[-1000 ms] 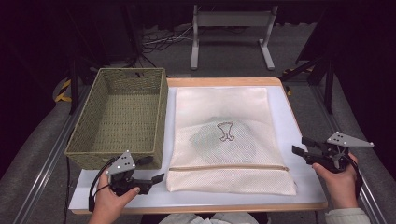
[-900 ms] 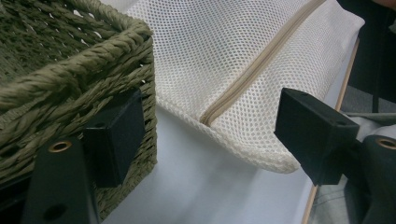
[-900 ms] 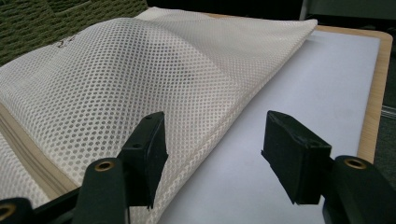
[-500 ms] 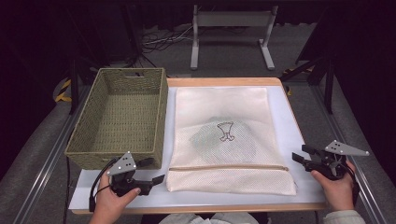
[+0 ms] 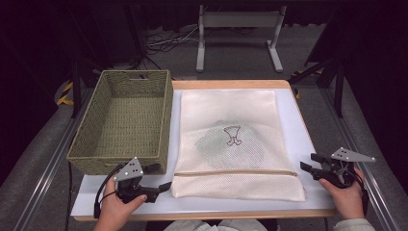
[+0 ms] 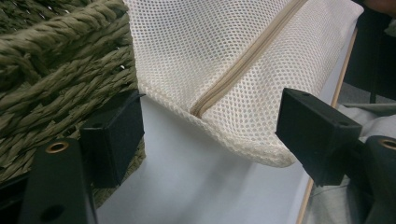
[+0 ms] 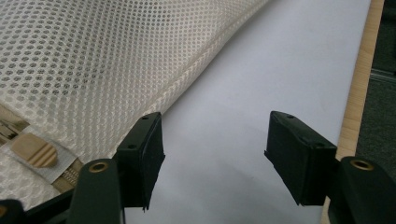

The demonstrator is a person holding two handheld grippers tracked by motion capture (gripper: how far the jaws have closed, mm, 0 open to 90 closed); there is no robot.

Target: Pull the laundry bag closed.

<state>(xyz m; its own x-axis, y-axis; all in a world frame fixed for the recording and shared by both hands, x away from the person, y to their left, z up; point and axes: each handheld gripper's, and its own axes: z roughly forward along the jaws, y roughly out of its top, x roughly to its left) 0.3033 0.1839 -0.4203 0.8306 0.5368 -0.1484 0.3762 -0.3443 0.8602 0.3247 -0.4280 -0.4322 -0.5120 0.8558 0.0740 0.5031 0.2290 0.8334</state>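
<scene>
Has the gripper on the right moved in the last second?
Yes. The right gripper has drifted down the high view toward the person, now level with the mesh bag's zipper.

- No letters, numbers or brand names can be read anywhere.
- The one sign is a small dark outline figure [image 5: 234, 135] on the mesh bag [image 5: 231, 110] (its meaning cannot be told), ahead of and between both sets of jaws in the high view.
</scene>
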